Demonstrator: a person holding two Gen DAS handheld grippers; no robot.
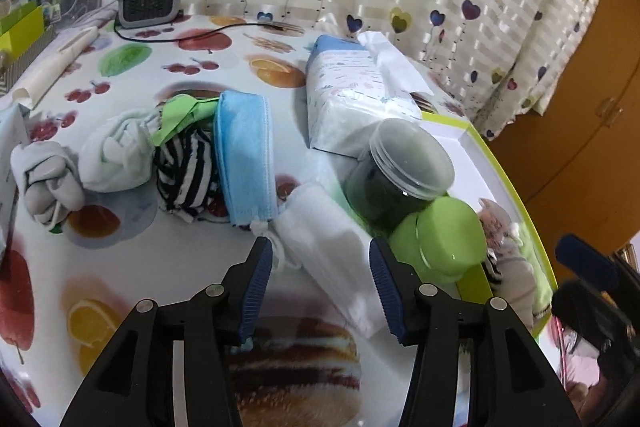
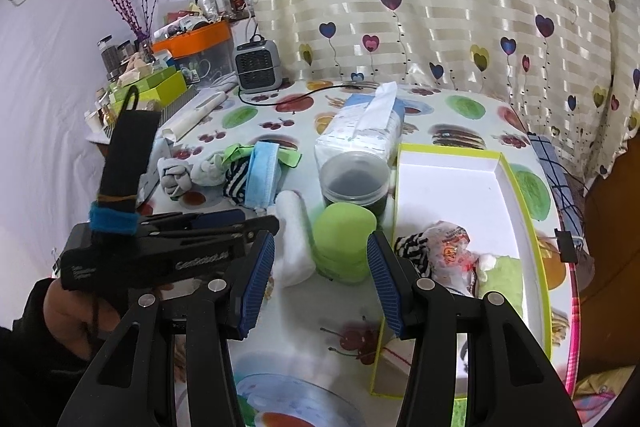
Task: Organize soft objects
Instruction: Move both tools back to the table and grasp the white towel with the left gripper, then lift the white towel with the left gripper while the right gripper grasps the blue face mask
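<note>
Two grippers work over a round table covered in a fruit-print cloth, and the coming move turns on the left gripper, whose blue-padded jaws stand spread with a white folded soft cloth bundle lying between them, untouched by either pad as far as the left wrist view shows. That bundle runs long from its far-left end, where a small drawstring knot sits by the left pad, toward the near right, so its axis crosses the jaws at a slant; a slight roll of the wrist would probably square the pinch. The left hand is clearly the nearer one to it. The right gripper hangs spread and empty to the right, with a green plastic lidded tub lying beyond its pads and a dark clear-plastic jar just behind that. To the right of both stands a shallow white cardboard box with a lime-green rim; its near end already holds a striped black-and-white cloth, a crinkled printed plastic packet and a pale green folded cloth, while its far end is bare. Still waiting on the table to the far left are a blue surgical mask, a striped sock roll, a mint-white sock bundle and a grey knotted sock. A tissue pack stands behind the jar.
</note>
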